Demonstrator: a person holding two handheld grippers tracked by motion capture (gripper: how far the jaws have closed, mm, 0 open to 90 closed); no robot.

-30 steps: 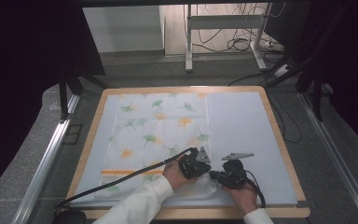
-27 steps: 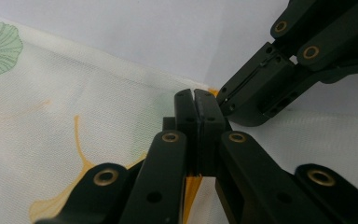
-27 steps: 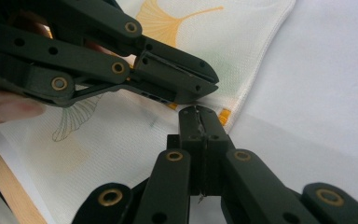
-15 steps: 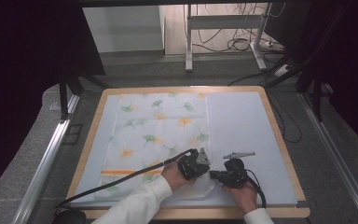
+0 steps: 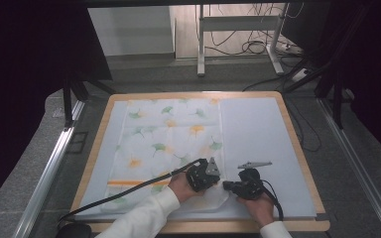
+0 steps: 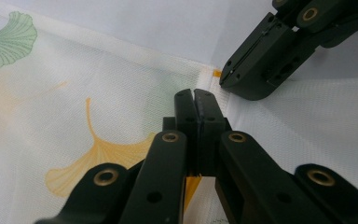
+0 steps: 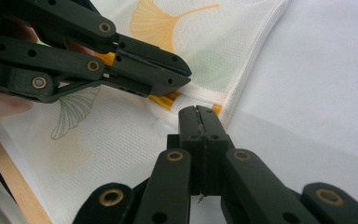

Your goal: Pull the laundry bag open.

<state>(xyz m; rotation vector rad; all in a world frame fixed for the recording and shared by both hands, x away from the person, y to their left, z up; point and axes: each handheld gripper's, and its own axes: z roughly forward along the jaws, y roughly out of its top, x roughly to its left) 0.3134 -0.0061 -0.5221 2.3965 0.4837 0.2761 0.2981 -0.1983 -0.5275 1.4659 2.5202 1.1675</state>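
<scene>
Cloth (image 5: pixel 168 144) corner between both grippers' tips

floor (image 5: pixel 144 74): grey | desk frame (image 5: pixel 238 29) | surroundings dark, possibly curtains

The right gripper (image 7: pixel 199 112) is rising from the bottom edge with its two black jaws pressed together, their tips sitting at the hemmed edge of the white cloth (image 7: pixel 121 135) — it appears to be pinching that hem, though the contact itself is hidden. The left gripper (image 7: pixel 179 77) is reaching in from the upper left, jaws closed, its tip lying just above an orange stripe (image 7: pixel 165 100). A fingertip (image 7: pixel 2 106) is showing at the left edge — a strip of the wooden table rim (image 7: pixel 14 182) is running below it.
</scene>
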